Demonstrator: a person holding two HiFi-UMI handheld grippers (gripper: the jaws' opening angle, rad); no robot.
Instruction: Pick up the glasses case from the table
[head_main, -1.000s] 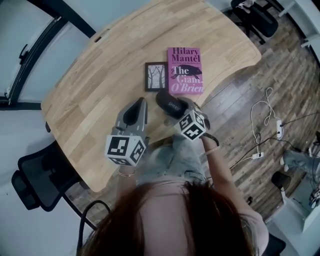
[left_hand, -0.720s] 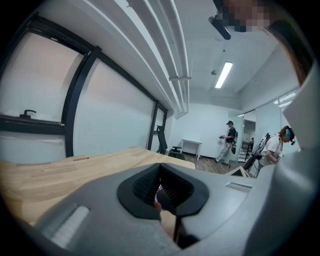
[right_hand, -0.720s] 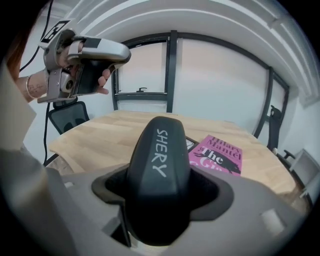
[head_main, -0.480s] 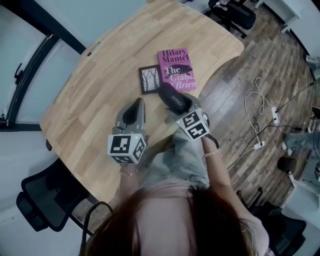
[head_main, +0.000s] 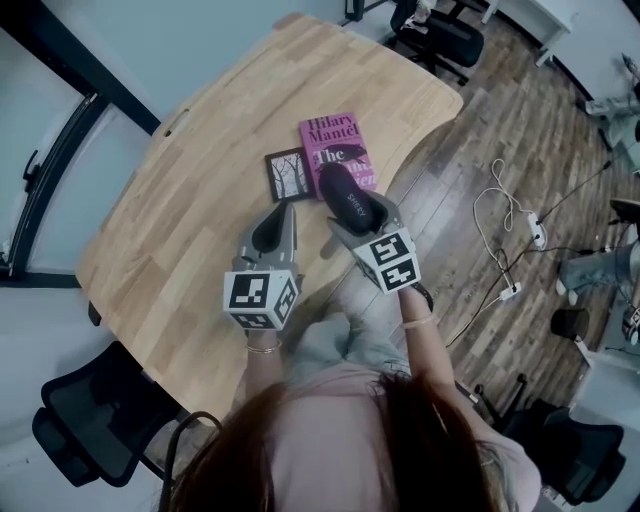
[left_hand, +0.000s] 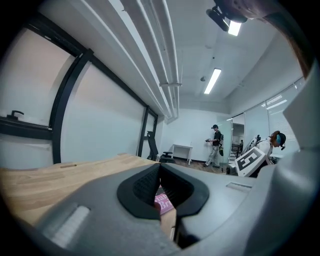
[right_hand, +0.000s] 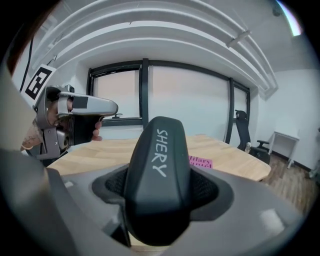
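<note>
The black glasses case (head_main: 347, 196), printed SHERY, is lifted off the wooden table (head_main: 200, 180) and held in my right gripper (head_main: 355, 215). In the right gripper view the glasses case (right_hand: 157, 180) stands up between both jaws, which are shut on its lower end. My left gripper (head_main: 275, 222) hovers over the table's near edge, left of the case. Its jaws meet with nothing between them in the left gripper view, where the left gripper (left_hand: 159, 189) points across the table.
A pink paperback (head_main: 335, 145) and a small black framed picture (head_main: 288, 172) lie on the table just beyond the case. Office chairs (head_main: 90, 420) stand at the near left and far right. Cables (head_main: 510, 230) lie on the wood floor to the right.
The right gripper has lifted the glasses case up and away from the table surface, tilting it more upright. The head view has swung, so the table and book sit further left.
</note>
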